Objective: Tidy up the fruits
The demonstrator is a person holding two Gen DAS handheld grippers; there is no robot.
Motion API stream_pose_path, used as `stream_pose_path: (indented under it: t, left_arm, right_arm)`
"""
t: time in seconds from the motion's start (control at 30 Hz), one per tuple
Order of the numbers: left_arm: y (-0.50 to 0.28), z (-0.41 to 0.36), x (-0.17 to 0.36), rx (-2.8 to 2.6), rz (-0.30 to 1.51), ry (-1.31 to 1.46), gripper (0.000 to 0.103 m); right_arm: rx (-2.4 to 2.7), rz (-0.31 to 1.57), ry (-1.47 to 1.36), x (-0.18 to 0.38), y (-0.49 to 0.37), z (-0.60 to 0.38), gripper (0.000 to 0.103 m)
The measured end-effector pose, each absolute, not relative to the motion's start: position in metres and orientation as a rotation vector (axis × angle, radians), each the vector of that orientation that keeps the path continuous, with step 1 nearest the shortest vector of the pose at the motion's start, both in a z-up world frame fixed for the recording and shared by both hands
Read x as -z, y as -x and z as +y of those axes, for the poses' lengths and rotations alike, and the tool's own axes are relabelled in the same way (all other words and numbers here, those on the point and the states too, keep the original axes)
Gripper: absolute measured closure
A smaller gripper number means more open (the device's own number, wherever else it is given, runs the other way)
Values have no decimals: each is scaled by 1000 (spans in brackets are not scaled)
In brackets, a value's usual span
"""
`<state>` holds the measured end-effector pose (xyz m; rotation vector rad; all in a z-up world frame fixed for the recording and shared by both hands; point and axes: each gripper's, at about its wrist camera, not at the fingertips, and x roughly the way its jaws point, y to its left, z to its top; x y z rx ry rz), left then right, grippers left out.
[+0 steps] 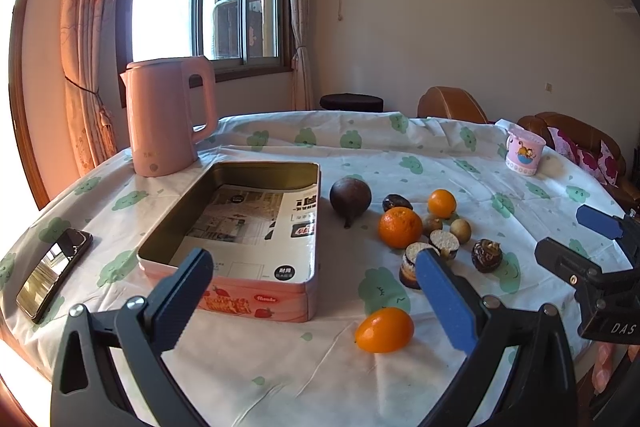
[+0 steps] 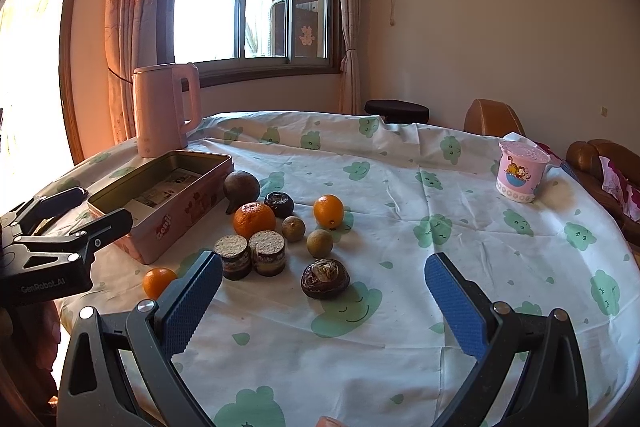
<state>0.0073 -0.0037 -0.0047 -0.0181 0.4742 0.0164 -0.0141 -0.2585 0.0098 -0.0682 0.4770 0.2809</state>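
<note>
Lettering "GenRobot.AI" marks the left gripper (image 2: 100, 211); "DAS" marks the right gripper (image 1: 572, 235); both jaws apart.

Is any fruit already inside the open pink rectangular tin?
No: the pink rectangular tin holds only printed paper, while the large orange and other fruits lie on the tablecloth beside it.

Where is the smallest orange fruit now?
In the left wrist view the smallest orange fruit lies alone on the tablecloth, nearest the camera, just right of the pink tin.
</note>
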Motion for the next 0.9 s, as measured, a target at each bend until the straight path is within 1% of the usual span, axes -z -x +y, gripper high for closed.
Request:
stream_pose_path:
  t: [0.9]
  left_arm:
    - [-8, -4, 5, -18, 473, 19, 0]
  right_arm:
    - [-285, 477, 67, -9, 16, -256, 1]
